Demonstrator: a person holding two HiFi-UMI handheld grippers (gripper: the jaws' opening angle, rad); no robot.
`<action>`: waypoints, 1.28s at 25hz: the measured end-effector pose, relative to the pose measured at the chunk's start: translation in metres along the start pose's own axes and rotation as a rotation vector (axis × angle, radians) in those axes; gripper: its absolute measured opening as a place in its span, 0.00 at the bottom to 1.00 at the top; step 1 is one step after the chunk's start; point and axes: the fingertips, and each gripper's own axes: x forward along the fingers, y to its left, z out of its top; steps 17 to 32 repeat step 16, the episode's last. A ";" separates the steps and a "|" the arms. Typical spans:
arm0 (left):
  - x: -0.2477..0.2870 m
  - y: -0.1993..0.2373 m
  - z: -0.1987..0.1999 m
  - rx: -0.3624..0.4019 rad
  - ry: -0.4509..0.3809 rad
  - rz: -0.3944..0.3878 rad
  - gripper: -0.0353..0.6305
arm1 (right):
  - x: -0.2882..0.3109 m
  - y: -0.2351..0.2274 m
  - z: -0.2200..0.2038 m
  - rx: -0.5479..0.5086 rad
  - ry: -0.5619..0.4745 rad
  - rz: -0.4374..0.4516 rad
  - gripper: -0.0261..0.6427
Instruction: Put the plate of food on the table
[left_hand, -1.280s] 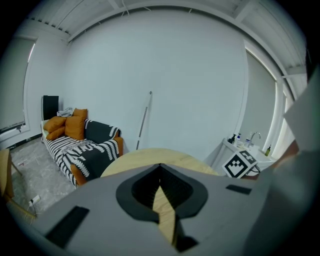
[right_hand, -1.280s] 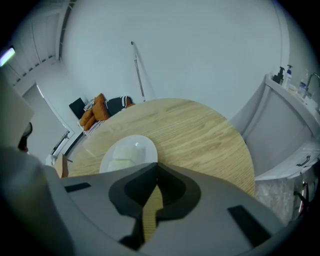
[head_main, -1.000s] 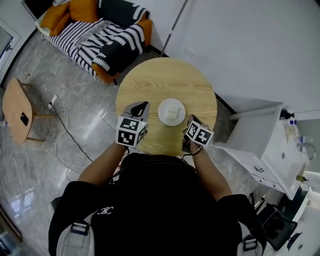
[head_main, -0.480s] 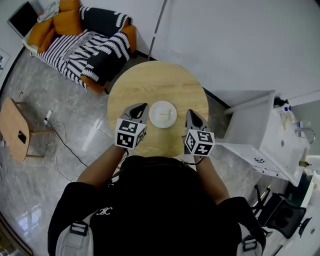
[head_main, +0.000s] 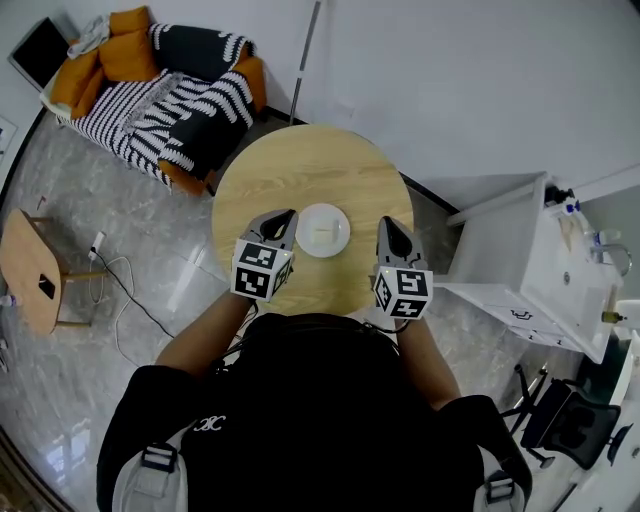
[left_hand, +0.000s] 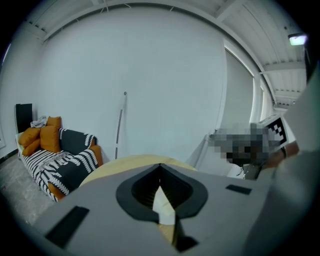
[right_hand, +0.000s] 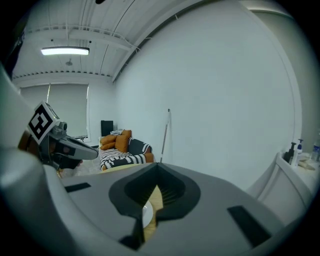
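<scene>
**First:** Right gripper (head_main: 390, 222) stands clear of the plate (head_main: 323, 229) now. A second ago it was tucked in close by the rim on that side.

**Second:** And the plate?

**First:** It sits flat on the round wooden table (head_main: 310, 165), towards the person's side of the top. Something pale lies on it, the food I suppose, but it is too small for me to say what. Nothing is touching it.

**Second:** So which way does it lie from the jaws?

**First:** It lies between the two grippers. From the left gripper (head_main: 284, 214) it is inward to the right, and from the right gripper it is inward to the left. Being round, it has no long side to line up on. The left gripper's tips are just beside the rim and the right's are further off, so the left is nearer if anyone has to touch it again.

**Second:** Are the jaws open?

**First:** No. The left gripper's own view shows its jaws meeting at the tip, with only a sliver of plate and table seen beyond them and nothing clamped. The right gripper's view shows the same, jaws together and empty.

**Second:** Then it looks finished to you?

**First:** I judge the setting-down done. Any further move would be a nudge or a retreat, and a careless swing from the left gripper could knock the rim.
</scene>
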 end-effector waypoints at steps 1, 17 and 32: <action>0.000 0.000 0.000 0.002 0.002 0.000 0.06 | -0.001 0.000 0.000 0.000 -0.001 -0.001 0.05; -0.005 0.002 -0.005 0.004 0.010 0.007 0.06 | 0.000 0.007 -0.004 -0.001 0.015 0.021 0.05; -0.005 0.002 -0.005 0.004 0.010 0.007 0.06 | 0.000 0.007 -0.004 -0.001 0.015 0.021 0.05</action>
